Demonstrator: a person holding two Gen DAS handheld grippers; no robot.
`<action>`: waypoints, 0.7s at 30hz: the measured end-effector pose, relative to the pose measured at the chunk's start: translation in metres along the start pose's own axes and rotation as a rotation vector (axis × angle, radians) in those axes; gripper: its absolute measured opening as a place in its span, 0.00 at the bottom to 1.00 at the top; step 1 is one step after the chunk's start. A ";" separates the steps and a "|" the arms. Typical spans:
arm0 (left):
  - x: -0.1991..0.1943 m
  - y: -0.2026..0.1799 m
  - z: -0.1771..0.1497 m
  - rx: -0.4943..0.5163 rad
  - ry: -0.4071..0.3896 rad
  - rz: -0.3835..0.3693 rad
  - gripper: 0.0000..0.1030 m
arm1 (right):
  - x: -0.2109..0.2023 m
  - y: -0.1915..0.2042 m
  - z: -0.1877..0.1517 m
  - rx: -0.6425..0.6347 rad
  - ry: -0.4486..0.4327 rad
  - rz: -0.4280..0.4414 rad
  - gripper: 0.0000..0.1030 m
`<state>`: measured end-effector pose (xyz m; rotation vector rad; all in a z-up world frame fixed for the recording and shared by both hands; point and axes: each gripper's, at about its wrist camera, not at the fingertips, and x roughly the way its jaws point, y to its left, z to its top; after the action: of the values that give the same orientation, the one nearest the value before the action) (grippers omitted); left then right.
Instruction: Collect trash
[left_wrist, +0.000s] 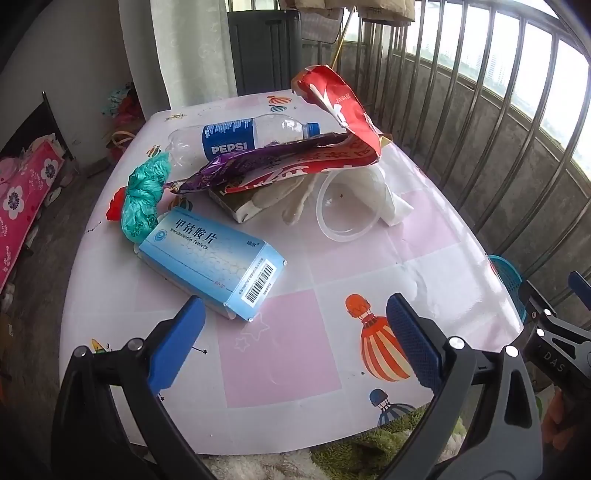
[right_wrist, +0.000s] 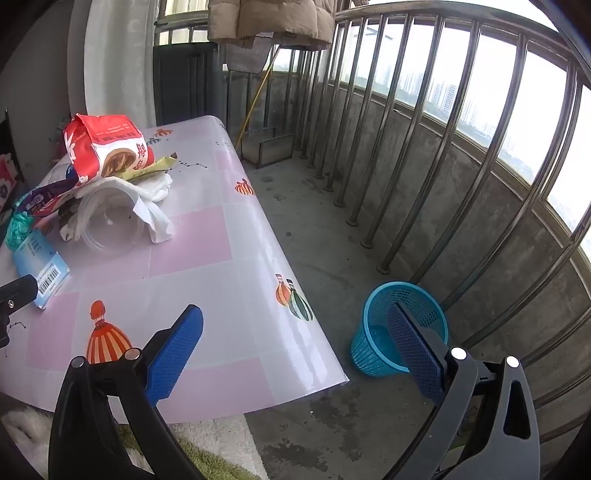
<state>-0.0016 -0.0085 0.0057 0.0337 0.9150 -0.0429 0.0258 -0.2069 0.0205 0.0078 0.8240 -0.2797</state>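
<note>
A heap of trash lies on the table (left_wrist: 280, 354): a blue medicine box (left_wrist: 218, 262), a Pepsi bottle (left_wrist: 243, 138), a red snack bag (left_wrist: 343, 122), a purple wrapper (left_wrist: 255, 162), a green crumpled bag (left_wrist: 144, 195), a clear plastic cup (left_wrist: 340, 210) and white tissue (left_wrist: 388, 199). My left gripper (left_wrist: 295, 332) hovers open just short of the medicine box, nothing between its fingers. My right gripper (right_wrist: 295, 343) stands open over the table's right edge (right_wrist: 314, 332), empty. A blue mesh waste basket (right_wrist: 399, 325) sits on the floor beside the table, partly behind my right finger.
Metal railing bars (right_wrist: 424, 147) and a low concrete wall run along the right. A dark cabinet (left_wrist: 266, 48) stands behind the table. A green and white fluffy cloth (left_wrist: 369, 450) lies below the table's near edge. A pink flowered fabric (left_wrist: 22, 192) sits at far left.
</note>
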 end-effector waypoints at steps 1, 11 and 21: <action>0.000 0.001 0.000 -0.001 0.000 0.001 0.92 | 0.000 0.000 0.000 0.000 0.001 0.002 0.94; 0.001 0.006 0.001 -0.004 -0.005 0.012 0.92 | -0.003 -0.002 0.000 0.002 0.000 0.000 0.94; 0.000 0.008 0.002 -0.006 -0.008 0.022 0.92 | -0.003 -0.001 -0.001 0.002 -0.001 0.001 0.94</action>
<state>0.0003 -0.0003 0.0066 0.0378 0.9070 -0.0192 0.0230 -0.2073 0.0227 0.0099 0.8227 -0.2798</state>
